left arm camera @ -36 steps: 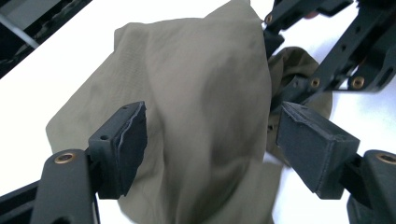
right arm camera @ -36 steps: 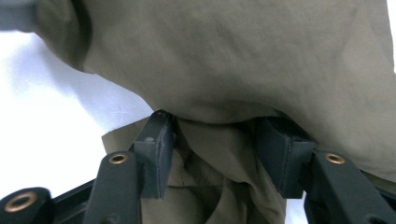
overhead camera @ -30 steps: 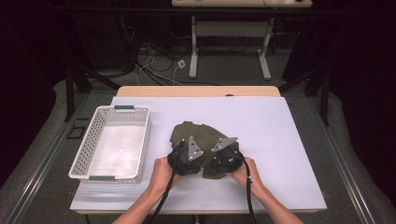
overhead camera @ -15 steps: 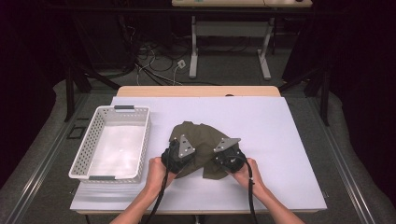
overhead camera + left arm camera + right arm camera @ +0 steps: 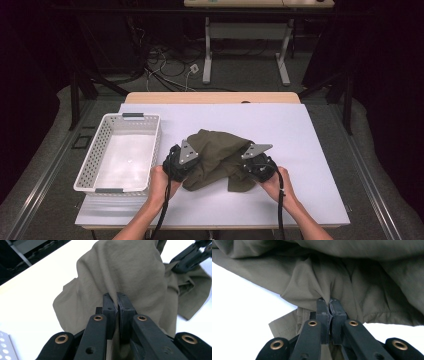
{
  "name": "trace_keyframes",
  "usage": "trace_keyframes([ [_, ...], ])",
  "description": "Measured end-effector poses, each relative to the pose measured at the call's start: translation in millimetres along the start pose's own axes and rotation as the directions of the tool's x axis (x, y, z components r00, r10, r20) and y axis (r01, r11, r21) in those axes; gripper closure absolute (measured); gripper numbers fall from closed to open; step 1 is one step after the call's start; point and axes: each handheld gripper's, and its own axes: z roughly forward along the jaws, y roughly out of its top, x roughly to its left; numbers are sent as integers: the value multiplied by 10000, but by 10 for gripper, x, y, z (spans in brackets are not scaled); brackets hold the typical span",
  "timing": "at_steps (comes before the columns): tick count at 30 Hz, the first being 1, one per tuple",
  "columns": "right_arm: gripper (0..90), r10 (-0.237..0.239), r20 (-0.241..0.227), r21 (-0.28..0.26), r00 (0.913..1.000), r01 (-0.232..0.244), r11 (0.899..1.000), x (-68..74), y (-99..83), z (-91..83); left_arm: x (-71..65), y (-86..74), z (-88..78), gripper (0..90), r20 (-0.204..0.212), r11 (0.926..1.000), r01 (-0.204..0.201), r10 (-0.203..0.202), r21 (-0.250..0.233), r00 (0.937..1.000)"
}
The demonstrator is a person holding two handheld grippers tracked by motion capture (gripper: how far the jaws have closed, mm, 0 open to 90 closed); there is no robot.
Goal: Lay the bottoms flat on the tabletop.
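The olive-green cloth [image 5: 217, 157] lies crumpled on the white table top [image 5: 300, 145], near the middle of the person's side, just to the right of the white perforated basket [image 5: 102, 155]; the basket stands on the left part of the table top and the cloth is apart from it.

The left gripper [image 5: 117, 302] has its jaws clenched on a fold of the cloth; in the left gripper view the two black pads meet with a thin pinch of fabric between them, and the cloth rises in a mound just beyond the tips. The right gripper [image 5: 329, 305] is likewise clamped on the cloth (a gathered pleat of fabric runs into the seam between its pads); the cloth hangs above and beyond its jaws in loose folds.

In the high view the left gripper [image 5: 187, 159] sits at the cloth's left edge and the right gripper [image 5: 250, 161] at its right edge; each is carried by a hand coming in from the bottom, with a black cable trailing back along the forearm.
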Motion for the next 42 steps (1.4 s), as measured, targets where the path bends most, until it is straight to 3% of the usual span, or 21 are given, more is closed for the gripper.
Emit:
trace_keyframes([
  [2,878,121,-108,129,9999,-119,9998,-19,-9,8,3,-15,15,861,-52,9999,-47,47,90,10000],
  [5,877,-100,-164,417,9998,107,9991,-4,-26,67,7,-45,43,860,-181,9997,-106,109,199,9998],
  [11,881,-226,125,656,9997,217,9976,-26,-19,65,40,-71,40,860,-383,9996,51,-41,261,9993],
  [14,880,-133,315,568,9994,115,9983,-53,-4,14,38,-82,56,857,-339,9992,19,-5,404,9994],
  [17,856,-95,36,691,9999,92,9976,-56,-32,61,12,-94,97,847,-162,9986,57,-49,535,9999],
  [22,519,420,-523,185,9977,-410,9990,-30,-36,115,-67,-98,170,808,63,9980,-79,75,631,10000],
  [24,443,387,-768,269,9963,-367,9990,-6,-17,140,-94,-85,182,769,157,9972,-249,238,711,9996],
  [26,426,296,-784,306,9965,-273,9992,28,-5,197,-131,-72,191,724,155,9968,-319,309,729,9994],
  [29,427,281,-701,351,9971,-257,9991,55,0,264,-176,-41,202,545,169,9938,-586,572,940,9982],
  [32,427,342,-763,542,9965,-301,9981,53,0,294,-224,-8,228,397,365,9929,-624,589,1011,9976],
  [35,429,414,-791,574,9960,-369,9977,58,-6,304,-290,15,262,282,521,9912,-828,777,1033,9956],
  [37,427,357,-760,577,9965,-313,9978,54,-9,309,-342,29,295,235,630,9906,-890,828,1039,9946],
  [40,419,428,-765,635,9962,-380,9973,65,-9,324,-417,50,356,172,498,9825,-1333,1278,1303,9906],
  [42,416,318,-719,608,9969,-274,9978,72,-14,347,-446,51,390,168,437,9799,-1416,1367,1406,9896],
])
